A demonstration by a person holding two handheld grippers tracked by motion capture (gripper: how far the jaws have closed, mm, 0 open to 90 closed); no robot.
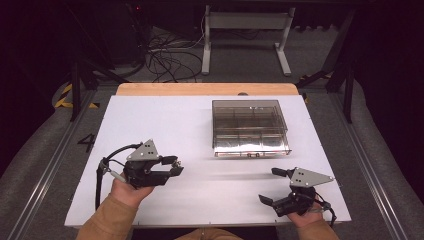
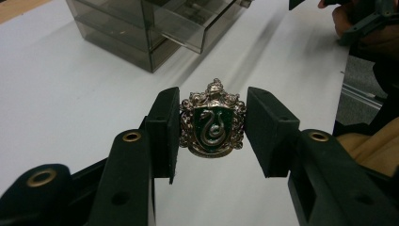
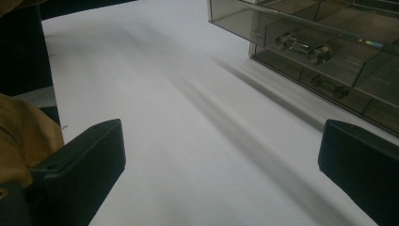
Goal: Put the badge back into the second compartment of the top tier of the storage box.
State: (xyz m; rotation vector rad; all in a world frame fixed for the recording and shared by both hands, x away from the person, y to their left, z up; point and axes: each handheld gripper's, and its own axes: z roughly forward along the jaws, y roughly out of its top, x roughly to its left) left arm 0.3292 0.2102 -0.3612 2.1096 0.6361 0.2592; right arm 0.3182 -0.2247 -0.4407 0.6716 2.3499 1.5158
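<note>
A white tabletop (image 1: 150,130) fills the middle of the high view, with a strip of bare wood along its far edge and grey floor, dark stands and loose cables beyond it.

On the right half of the tabletop, toward the far side, sits a smoky transparent drawer organiser (image 1: 249,127), its inside split into compartments. In the right gripper view its near face (image 3: 329,52) shows small clear knobs on the drawer fronts; in the left gripper view one corner (image 2: 150,28) of it stands at the top of the picture, well apart from the jaws.

The left gripper (image 1: 176,165) is held over the near left part of the tabletop by a hand in a tan sleeve, its grey three-cornered plate on top and its jaws pointing to the right. The right gripper (image 1: 273,186) is held near the front right edge, below and in front of the organiser, its jaws pointing left and spread wide apart with nothing between them; the right gripper view shows bare white surface in the gap (image 3: 221,155).

Between the left gripper's jaws (image 2: 211,127) is a crest-shaped metal badge (image 2: 211,122), pressed by a black pad on each side. It has an ornate bronze-coloured border topped by a small crown-like point, and a green shield bearing a silver coiled snake. The badge stands upright, above the tabletop.
</note>
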